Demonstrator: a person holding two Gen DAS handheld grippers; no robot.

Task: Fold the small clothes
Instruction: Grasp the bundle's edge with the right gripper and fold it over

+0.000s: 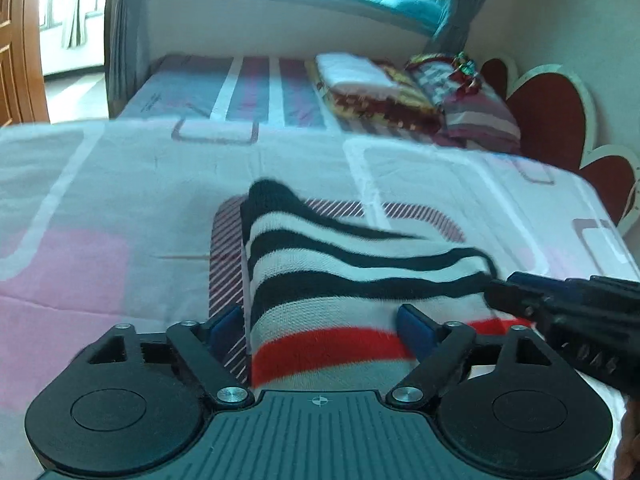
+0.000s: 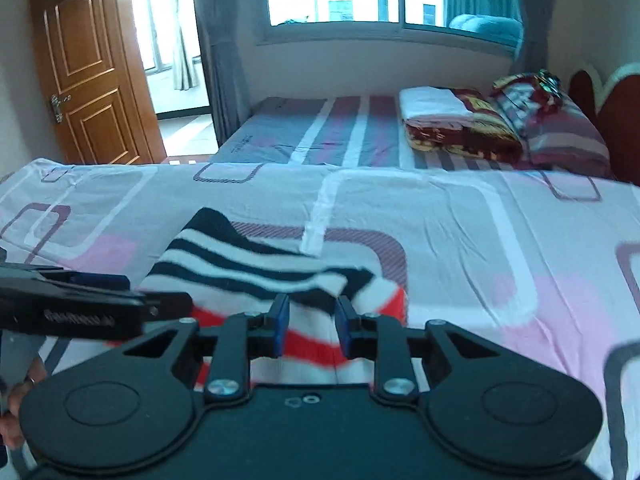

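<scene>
Mid-fold on the striped top [image 1: 340,280], lying on the near bed [image 1: 100,200]; left gripper [image 1: 320,324] wide open around its near edge, not pinching; right gripper [image 2: 310,320] narrow, cloth between pads, grip unclear; next, probably squeeze and lift together.

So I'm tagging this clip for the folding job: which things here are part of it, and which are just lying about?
In the job:
striped garment
left gripper
right gripper
bed

Lying about:
folded blankets
pillow
far bed
door
curtains
</scene>
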